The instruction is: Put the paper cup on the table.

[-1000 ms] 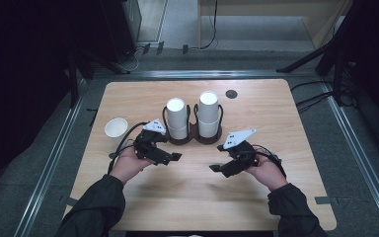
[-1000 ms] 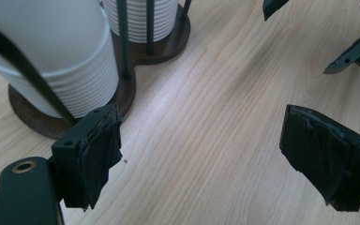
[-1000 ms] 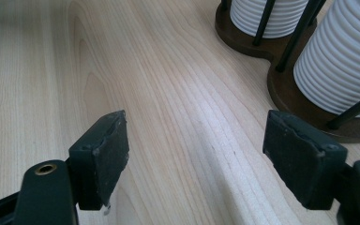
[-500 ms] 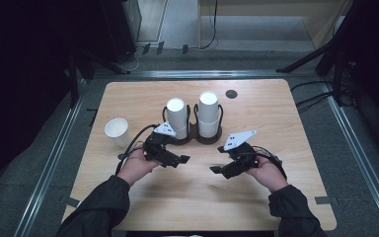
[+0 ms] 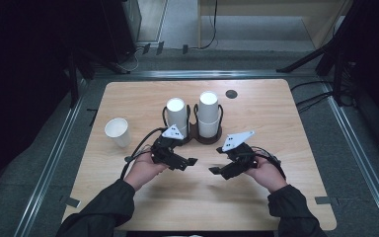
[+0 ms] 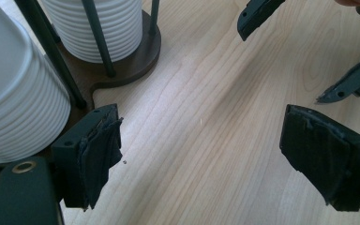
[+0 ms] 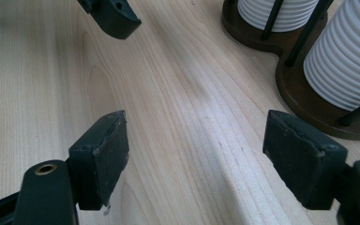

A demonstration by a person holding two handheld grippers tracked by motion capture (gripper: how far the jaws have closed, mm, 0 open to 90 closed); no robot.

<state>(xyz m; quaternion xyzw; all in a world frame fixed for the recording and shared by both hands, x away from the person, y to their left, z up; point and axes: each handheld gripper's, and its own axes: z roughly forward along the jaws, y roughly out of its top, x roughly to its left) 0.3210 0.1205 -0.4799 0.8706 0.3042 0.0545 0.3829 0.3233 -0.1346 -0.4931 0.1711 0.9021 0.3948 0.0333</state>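
Grippers at rest over a bare table (image 5: 276,113), both empty with jaws spread wide. The left gripper (image 5: 188,162) and right gripper (image 5: 216,170) face each other at the table's 6 o'clock, tips near but apart. The cup rack (image 5: 195,134) stands just beyond them at 12 o'clock, holding a left stack (image 5: 175,116) and a right stack (image 5: 208,113) of ribbed white cups; a single cup (image 5: 118,132) stands well apart at 9 o'clock. Judged step: reaching for a stack. To do it well, keep the jaws wide, approach between the rack's black posts (image 6: 96,37), and close on the top cup's rim only, lifting straight up. Hidden or unclear: the gripper views cut off the stack tops; the cup count cannot be told; the dark disc (image 5: 231,94) at 1 o'clock is unidentifiable.
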